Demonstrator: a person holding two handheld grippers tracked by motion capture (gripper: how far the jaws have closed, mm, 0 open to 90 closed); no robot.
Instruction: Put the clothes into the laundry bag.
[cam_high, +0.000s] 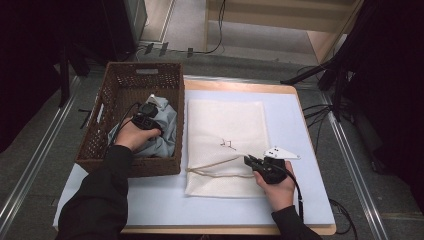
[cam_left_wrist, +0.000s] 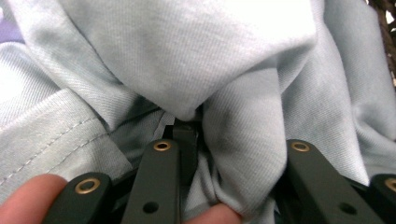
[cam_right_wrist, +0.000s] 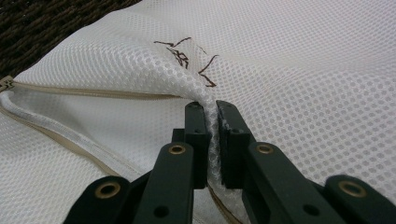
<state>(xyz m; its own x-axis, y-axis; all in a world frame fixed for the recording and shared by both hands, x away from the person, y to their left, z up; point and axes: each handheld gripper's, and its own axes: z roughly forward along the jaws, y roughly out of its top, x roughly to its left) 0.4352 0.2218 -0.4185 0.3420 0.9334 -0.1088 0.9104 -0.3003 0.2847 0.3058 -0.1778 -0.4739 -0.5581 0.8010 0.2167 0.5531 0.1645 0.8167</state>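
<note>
The bench (cam_high: 300, 120) carried it all, and the basket (cam_high: 131, 80) on its left edge was the mark to steer by. Just right of the basket lay the mesh bag (cam_high: 225, 125), flat, its zipper mouth open toward the basket side. Inside the basket sat the pale blue shirt (cam_high: 167, 132), bunched against the wall nearest the bag.

The left gripper (cam_high: 146, 120) was down in the basket, buried in that shirt. A thick fold of cloth stood between its jaws in the left gripper view, the far tips hidden by the fabric, and it looked clenched on the shirt (cam_left_wrist: 243, 140). The right gripper (cam_high: 248, 160), on the bag's side away from the basket, was pinched tight on the top layer of mesh (cam_right_wrist: 212, 140), holding the mouth lifted.

To do this well, my read was: take a deep bite of bunched shirt, not one thin layer, so it would not slip on the lift. Raise it clear of the basket's wall before swinging toward the bag. Keep the right gripper high and steady, mouth gaping, and feed the shirt in leading with the gripped fold.
</note>
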